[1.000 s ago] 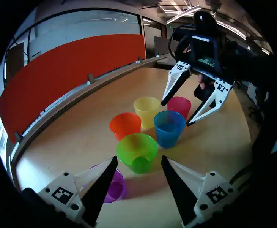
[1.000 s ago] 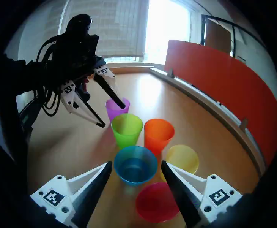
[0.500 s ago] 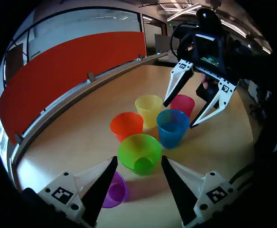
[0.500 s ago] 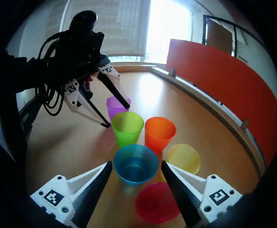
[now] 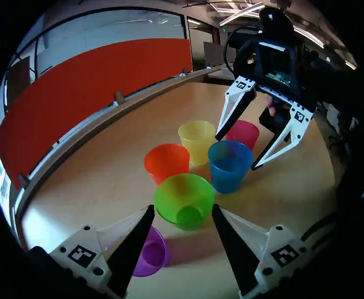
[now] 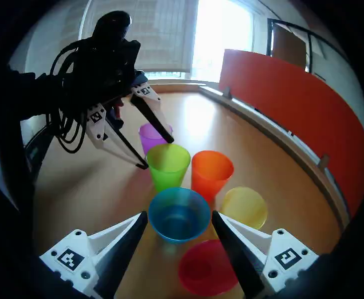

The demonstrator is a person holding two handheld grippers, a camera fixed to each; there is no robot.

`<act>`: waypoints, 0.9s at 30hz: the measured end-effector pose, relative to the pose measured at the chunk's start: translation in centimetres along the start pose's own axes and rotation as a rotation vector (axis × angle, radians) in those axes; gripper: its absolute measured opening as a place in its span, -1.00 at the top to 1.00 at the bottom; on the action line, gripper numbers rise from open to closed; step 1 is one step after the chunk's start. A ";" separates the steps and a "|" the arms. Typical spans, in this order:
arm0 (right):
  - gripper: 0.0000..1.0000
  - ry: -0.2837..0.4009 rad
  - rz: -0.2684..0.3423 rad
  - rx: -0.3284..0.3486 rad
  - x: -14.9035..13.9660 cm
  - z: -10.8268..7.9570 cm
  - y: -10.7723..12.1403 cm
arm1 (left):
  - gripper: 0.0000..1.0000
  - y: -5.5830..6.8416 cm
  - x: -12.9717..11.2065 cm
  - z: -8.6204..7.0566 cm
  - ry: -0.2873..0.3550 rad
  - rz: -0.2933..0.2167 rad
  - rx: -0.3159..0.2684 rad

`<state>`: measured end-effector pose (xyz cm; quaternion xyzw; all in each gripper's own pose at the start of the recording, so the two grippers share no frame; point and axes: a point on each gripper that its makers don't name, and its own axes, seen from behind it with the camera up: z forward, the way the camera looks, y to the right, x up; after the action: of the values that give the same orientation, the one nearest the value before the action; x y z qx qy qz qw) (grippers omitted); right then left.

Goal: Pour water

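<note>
**Blue cup (image 6: 178, 222) framed, nothing gripped yet**

Blue cup sits in the middle of a tight cluster on the table (image 5: 107, 164), with what looks like water low inside (tinted plastic, so I won't swear to it). Right gripper (image 6: 178, 214) is spread wide and empty, its fingers framing that cup on either side without pressing it. Across the cluster, left gripper (image 5: 182, 207) is just as wide and just as empty, the green cup (image 5: 184, 199) just ahead between its tips.

Neighbours crowd in: orange cup (image 5: 166, 162), yellow cup (image 5: 197, 141) and red cup (image 5: 242, 133) close around the blue, purple cup (image 5: 149, 251) by the left finger.

Now the danger: any finger coming down beside the blue cup has a neighbour right there to shove or tip. Squeeze thin plastic too hard and the wall buckles, slopping water over. Tilt off line and the stream hits the wrong cup or the wood.
</note>
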<state>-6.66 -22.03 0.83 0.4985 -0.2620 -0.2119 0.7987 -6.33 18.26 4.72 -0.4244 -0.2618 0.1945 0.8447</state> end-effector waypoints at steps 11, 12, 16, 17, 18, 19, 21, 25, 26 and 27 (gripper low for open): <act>-1.00 -0.009 0.002 0.004 -0.3 0.5 0.0 | -0.71 -0.2 -0.1 0.7 -0.009 0.006 0.004; -1.00 -0.010 0.003 0.005 -0.3 0.5 0.0 | -0.71 -0.3 -0.1 0.7 -0.009 0.006 0.004; -1.00 -0.012 0.008 0.006 -0.4 0.7 -0.1 | -0.70 -0.3 0.0 1.0 -0.008 0.004 0.002; -1.00 -0.013 0.009 0.006 -0.5 0.7 -0.1 | -0.71 -0.3 0.0 1.0 -0.008 0.003 0.002; -1.00 -0.014 0.009 0.006 -0.5 0.8 -0.1 | -0.71 -0.3 0.0 1.1 -0.008 0.003 0.001; -1.00 -0.015 0.009 0.007 -0.5 0.8 -0.1 | -0.71 -0.3 0.0 1.2 -0.008 0.003 0.001; -1.00 -0.016 0.009 0.007 -0.6 1.0 -0.1 | -0.71 -0.3 0.0 1.3 -0.008 0.004 0.001; -1.00 -0.019 0.011 0.010 -0.7 1.2 -0.2 | -0.71 -0.2 0.1 1.6 -0.006 0.004 -0.001; -1.00 -0.020 0.012 0.011 -0.7 1.3 -0.2 | -0.70 -0.3 0.2 1.6 -0.005 0.003 -0.001; -1.00 -0.020 0.013 0.011 -0.7 1.3 -0.2 | -0.70 -0.3 0.2 1.7 -0.005 0.002 -0.002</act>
<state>-8.08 -22.59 0.98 0.4990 -0.2747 -0.2102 0.7946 -7.18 19.27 5.83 -0.4249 -0.2633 0.1963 0.8435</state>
